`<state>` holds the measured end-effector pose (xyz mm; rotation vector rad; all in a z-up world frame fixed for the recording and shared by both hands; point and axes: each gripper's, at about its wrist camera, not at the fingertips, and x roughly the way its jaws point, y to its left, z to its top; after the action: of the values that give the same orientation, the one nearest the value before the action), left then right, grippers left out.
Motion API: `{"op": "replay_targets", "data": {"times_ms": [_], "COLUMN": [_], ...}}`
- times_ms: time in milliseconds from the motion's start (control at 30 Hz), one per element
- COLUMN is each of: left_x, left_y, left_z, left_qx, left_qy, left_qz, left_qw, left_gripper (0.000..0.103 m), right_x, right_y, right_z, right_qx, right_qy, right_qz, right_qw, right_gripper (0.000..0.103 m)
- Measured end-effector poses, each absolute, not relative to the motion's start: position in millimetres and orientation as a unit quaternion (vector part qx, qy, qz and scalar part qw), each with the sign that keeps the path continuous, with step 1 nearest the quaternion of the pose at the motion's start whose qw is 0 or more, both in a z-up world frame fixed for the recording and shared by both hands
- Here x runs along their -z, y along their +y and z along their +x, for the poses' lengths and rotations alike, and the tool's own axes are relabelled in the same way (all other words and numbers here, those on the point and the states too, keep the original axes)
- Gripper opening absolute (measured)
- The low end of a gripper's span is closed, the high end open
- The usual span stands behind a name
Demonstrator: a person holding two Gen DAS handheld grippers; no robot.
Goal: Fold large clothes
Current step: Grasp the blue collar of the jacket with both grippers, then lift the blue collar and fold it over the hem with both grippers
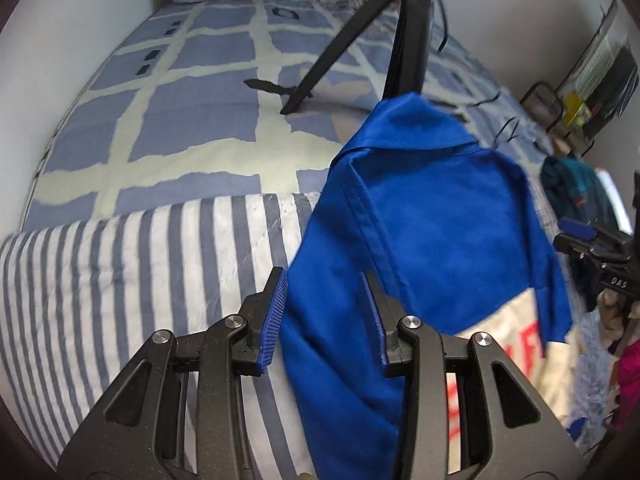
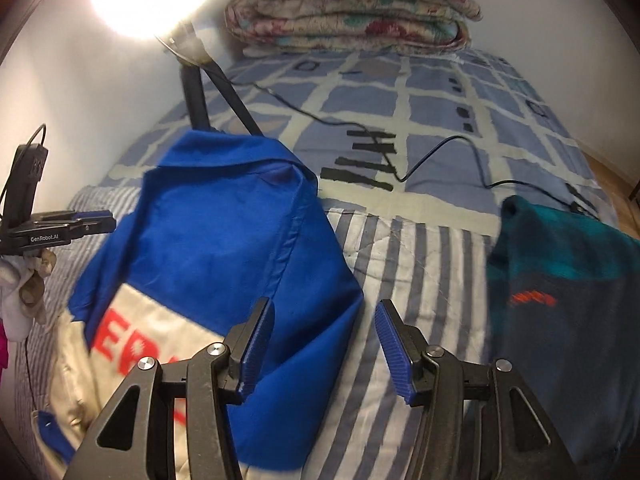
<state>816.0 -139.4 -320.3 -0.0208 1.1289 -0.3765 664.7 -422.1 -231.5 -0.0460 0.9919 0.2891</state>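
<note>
The blue jacket lies collar-far on the striped quilt of the bed. Both hand-held grippers are open, holding nothing: the left hand-held gripper straddles a sleeve edge, the right hand-held gripper its other side. A shallow pinch could slip, and the near lamp stand could snag lifted fabric.

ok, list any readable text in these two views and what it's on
"GenRobot.AI": on the side of the left gripper, seen in the right wrist view.
"DAS": on the right gripper body, seen in the left wrist view.
Red letters on the blue and cream jacket: partly covered and blurred, unreadable.
Orange mark on the dark teal garment: too blurred.
</note>
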Motion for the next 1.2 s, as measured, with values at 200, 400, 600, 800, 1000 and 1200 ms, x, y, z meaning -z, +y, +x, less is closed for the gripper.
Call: {"op": "replay_targets", "data": {"times_ms": [200,400,600,800,1000,1200], "left_x": [338,335,343,343,326,327], "left_y": [-152,-145,-148,-152,-161,-155], "left_z": [840,862,872,864,857,859], "left_qx": [0.188,0.218,0.233,0.250,0.251,0.234], "left_qy": [0.533,0.520,0.518,0.512,0.507,0.529], "left_qz": [0.009,-0.033,-0.058,-0.072,-0.027,-0.036], "left_qw": [0.825,0.825,0.821,0.819,0.824,0.815], "left_gripper": [0.037,0.037,0.037,0.024,0.008,0.033], "right_x": [255,256,265,267,256,246], "right_y": [-413,-416,-419,-407,-402,-399], "right_z": [691,708,718,719,713,708], "right_qx": [-0.144,-0.176,-0.206,-0.221,-0.217,-0.209], "right_qy": [0.486,0.471,0.461,0.461,0.463,0.453], "right_qz": [-0.035,0.006,0.062,0.056,0.039,0.028], "right_qw": [0.862,0.864,0.861,0.858,0.859,0.866], "right_gripper": [0.055,0.055,0.053,0.033,0.007,0.005]}}
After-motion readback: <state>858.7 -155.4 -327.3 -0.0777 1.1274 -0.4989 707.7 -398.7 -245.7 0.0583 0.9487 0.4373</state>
